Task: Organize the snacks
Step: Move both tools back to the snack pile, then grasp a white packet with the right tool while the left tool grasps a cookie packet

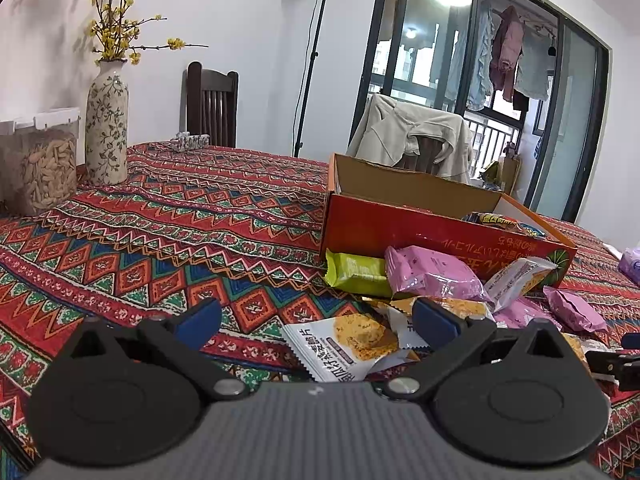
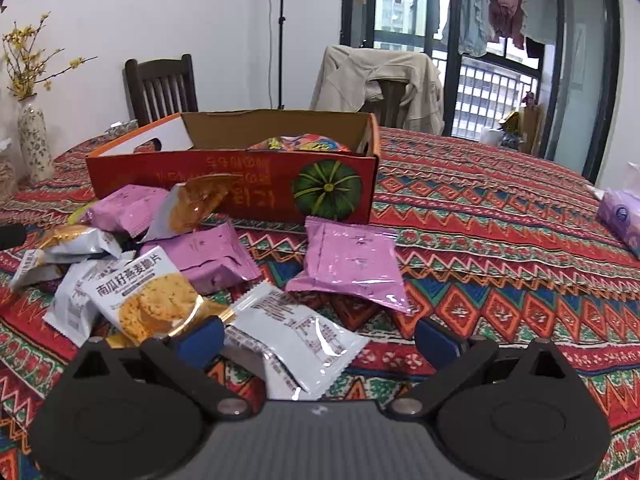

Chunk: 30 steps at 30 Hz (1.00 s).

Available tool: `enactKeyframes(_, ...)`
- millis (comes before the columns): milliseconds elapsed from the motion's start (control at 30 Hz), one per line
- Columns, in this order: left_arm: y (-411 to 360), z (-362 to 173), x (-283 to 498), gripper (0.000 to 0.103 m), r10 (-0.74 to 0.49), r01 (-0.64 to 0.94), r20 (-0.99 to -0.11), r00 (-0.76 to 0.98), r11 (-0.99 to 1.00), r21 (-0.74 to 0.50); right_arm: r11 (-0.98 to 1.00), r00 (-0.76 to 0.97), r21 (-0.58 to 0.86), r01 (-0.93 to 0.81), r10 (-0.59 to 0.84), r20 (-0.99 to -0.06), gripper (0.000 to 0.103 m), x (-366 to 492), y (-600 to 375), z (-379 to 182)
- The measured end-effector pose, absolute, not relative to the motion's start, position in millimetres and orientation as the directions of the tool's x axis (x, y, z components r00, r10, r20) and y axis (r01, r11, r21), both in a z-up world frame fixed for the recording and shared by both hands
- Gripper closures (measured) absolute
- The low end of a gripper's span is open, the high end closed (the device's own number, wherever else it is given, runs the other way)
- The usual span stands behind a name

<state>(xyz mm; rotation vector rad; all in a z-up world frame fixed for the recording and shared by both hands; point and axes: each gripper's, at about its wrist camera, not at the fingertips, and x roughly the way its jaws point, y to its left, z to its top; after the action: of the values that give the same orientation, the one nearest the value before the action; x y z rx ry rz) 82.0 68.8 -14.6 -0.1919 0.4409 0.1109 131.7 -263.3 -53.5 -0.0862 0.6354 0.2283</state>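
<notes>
A red open cardboard box stands on the patterned tablecloth, with a colourful packet inside. Loose snack packets lie in front of it: pink ones, a green one, and white oat-crisp ones. My left gripper is open and empty, low over a white packet. My right gripper is open and empty, with a white packet lying between its fingers. The right gripper's tip shows at the right edge of the left wrist view.
A floral vase with yellow flowers and a clear jar of snacks stand at the table's far left. A purple tissue pack lies at the right. Two chairs, one draped with a jacket, stand behind the table.
</notes>
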Motion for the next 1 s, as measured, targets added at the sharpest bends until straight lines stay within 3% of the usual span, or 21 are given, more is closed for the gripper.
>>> enactKeyframes(100,69.2,-15.0,83.0,0.000,0.063,-0.147,-0.438,0.897,0.976,-0.160,0.963,0.766,-0.033,-0.267,0.191,-0.613,0.003,135.9,-256.7,-54.8)
enactKeyframes(200,69.3,-15.2,83.1,0.000,0.063,-0.148,-0.439,0.896,0.976,-0.161,0.953,0.743,-0.021,-0.303,0.222,-0.631,0.013,141.1,-252.6,-57.6)
enactKeyframes(367,68.1,-15.9,83.9,0.000,0.063,-0.148,-0.448,0.892,0.976,-0.158,0.945,0.732,0.025,-0.325,0.268,-0.627,0.022,141.3,-256.2,-57.9)
enactKeyframes(433,67.6,-16.1,84.4,0.000,0.065,-0.150,-0.451,0.890,0.977,-0.155,0.938,0.734,0.024,-0.345,0.285,-0.616,0.034,137.6,-255.1,-57.7)
enactKeyframes(533,67.1,-16.3,84.5,0.000,0.068,-0.153,-0.454,0.889,0.977,-0.152,0.933,0.741,0.020,-0.359,0.298,-0.601,0.042,133.1,-254.5,-56.6)
enactKeyframes(800,64.9,-15.8,86.9,0.000,0.089,-0.167,-0.466,0.880,0.978,-0.129,0.938,0.779,0.033,-0.345,0.306,-0.547,0.046,123.8,-261.5,-52.4)
enactKeyframes(1000,53.6,-11.8,94.1,0.000,0.102,-0.141,-0.511,0.854,0.989,-0.039,0.946,0.825,0.060,-0.318,0.307,-0.474,0.047,114.0,-270.8,-47.8)
